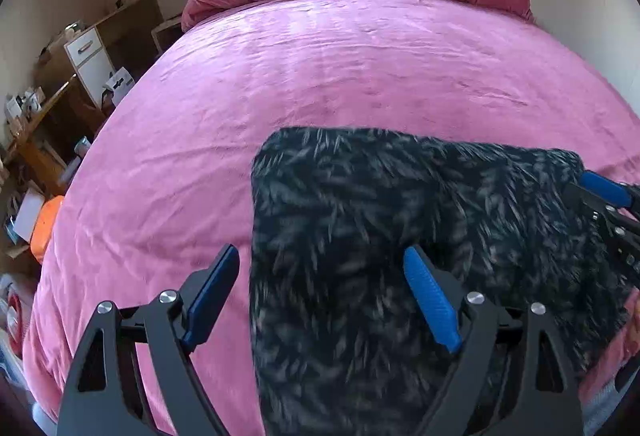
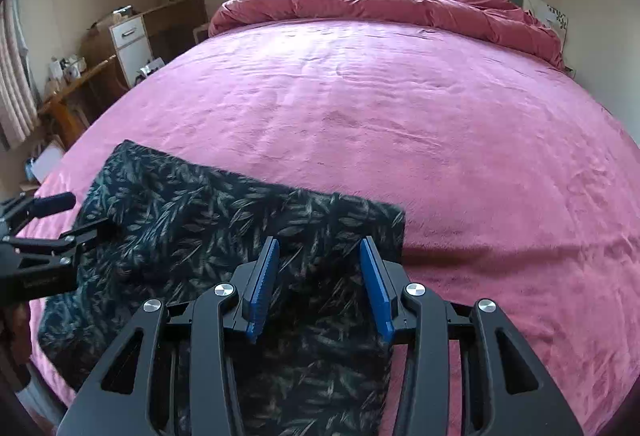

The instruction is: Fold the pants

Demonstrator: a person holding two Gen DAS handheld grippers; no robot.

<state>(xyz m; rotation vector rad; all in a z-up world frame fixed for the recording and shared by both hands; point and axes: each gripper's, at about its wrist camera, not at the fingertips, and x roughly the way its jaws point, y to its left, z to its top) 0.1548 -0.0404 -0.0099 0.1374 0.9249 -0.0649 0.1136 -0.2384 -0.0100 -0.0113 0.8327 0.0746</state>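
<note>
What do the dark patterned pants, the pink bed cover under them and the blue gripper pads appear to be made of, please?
Pants: thin, soft woven fabric, matte, printed with pale leaves on black; it drapes limply.
Bed cover: seemingly plush fleece or velvet, as brushed streaks show in its short nap.
Pads: probably moulded rubber or plastic, blue, with ribbed gripping faces, mounted on matte black fingers.

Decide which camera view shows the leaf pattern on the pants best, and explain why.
The right wrist view: the pants are sharp there, so single pale leaves stand out on the dark cloth. In the left wrist view the pants fill more of the picture but are smeared by blur, leaving only pale streaks.
</note>
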